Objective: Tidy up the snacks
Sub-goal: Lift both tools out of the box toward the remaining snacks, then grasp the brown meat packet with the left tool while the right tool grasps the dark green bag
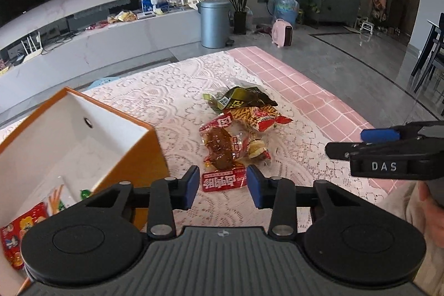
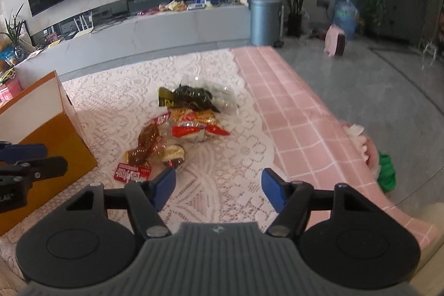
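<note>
Left gripper (image 1: 222, 186): the blue pads are seen parted, with nothing clamped between them; the near end of the red snack packet (image 1: 224, 181) is framed in the gap, and whether it is touched cannot be told.
Left gripper pose: it is angled down over the near edge of the snack pile, beside the orange box (image 1: 138, 151).
Right gripper (image 2: 219, 190): the fingers are held wider apart than the left pair; only lace tablecloth (image 2: 216, 157) is seen between them, and nothing is gripped.
Right gripper pose: it is tilted down toward the table, to the right of the pile; in the left wrist view it is seen from the side at the right edge, with part of a hand (image 1: 433, 212) under it.
Snack pile: the packets are heaped together on the lace tablecloth, mid-table, right of the box.
Dark green packet (image 1: 244, 97): it is placed at the far end of the pile.
Fried-stick snack bag (image 1: 258, 115): it is laid just in front of the green packet, touching it.
Clear packet with brown meat (image 1: 220, 149): it is found in the middle, adjoining the red snack packet.
Small bun packet (image 1: 256, 150): it is set at the right of the meat packet.
Orange box: it is open at the top, white inside, with colourful snack packets (image 1: 25, 229) already lying at its bottom.
Pink checked cloth (image 2: 291, 107): it is spread over the right part of the table, beside the lace.
</note>
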A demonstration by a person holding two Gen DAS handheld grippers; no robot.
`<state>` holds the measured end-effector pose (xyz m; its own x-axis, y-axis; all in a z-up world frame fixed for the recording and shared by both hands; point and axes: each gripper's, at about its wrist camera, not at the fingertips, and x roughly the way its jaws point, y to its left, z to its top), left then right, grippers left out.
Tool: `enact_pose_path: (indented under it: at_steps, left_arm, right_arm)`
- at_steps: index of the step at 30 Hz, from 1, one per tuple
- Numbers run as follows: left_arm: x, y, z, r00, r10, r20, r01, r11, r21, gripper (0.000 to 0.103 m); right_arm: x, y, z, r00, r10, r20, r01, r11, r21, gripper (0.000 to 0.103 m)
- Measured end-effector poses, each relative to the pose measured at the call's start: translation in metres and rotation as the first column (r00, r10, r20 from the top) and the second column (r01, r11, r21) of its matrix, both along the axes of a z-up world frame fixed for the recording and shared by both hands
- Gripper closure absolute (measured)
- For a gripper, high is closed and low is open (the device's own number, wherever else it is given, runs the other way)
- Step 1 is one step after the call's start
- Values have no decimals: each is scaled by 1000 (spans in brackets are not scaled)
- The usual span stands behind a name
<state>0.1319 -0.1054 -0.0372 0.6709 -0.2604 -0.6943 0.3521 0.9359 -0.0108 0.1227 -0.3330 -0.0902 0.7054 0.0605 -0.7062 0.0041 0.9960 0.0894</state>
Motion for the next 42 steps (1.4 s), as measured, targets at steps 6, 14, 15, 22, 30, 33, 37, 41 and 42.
enact_pose_path:
  at_steps: [6,14,15,22,30,33,37,41,42]
  left_arm:
    - [15,-9,-10,1000,12,-2,-12,1000,3,57]
    - [36,-18,-20,1000,-16,-19,15,999,-33,57]
    - [39,-21,-20,1000,-20,-17,20,999,-30,57]
    - [66,-38,-30,999,-6,-44,7,1000,26,57]
    - [102,-36,-38,992,19,-128,-17,1000,20,57]
    - [111,-38,-42,983,40,-176,-33,998,46,57]
    - [118,-38,-46,976,45,-211,-36,998,49,57]
    - [124,-39,-49,975,44,-218,-31,998,62,57]
    - [125,-39,-49,974,42,-221,-29,998,64,57]
  right_arm:
    - [19,0,-8,999,31,-19,-30,998,56,43]
    - [48,-6,-20,999,18,-29,-14,990,140,50]
    - [50,-8,-20,1000,17,-25,-14,988,152,50]
    - [74,-8,-22,999,37,7,-38,985,171,48]
    - [110,-8,-24,998,46,47,-55,980,190,39]
    - [126,-7,-21,997,32,64,-45,976,213,34]
    - [149,-7,-17,996,5,85,-27,964,265,32]
    - [171,-2,-30,1000,-1,27,-6,966,258,34]
    - [174,0,-35,1000,6,10,-9,968,250,34]
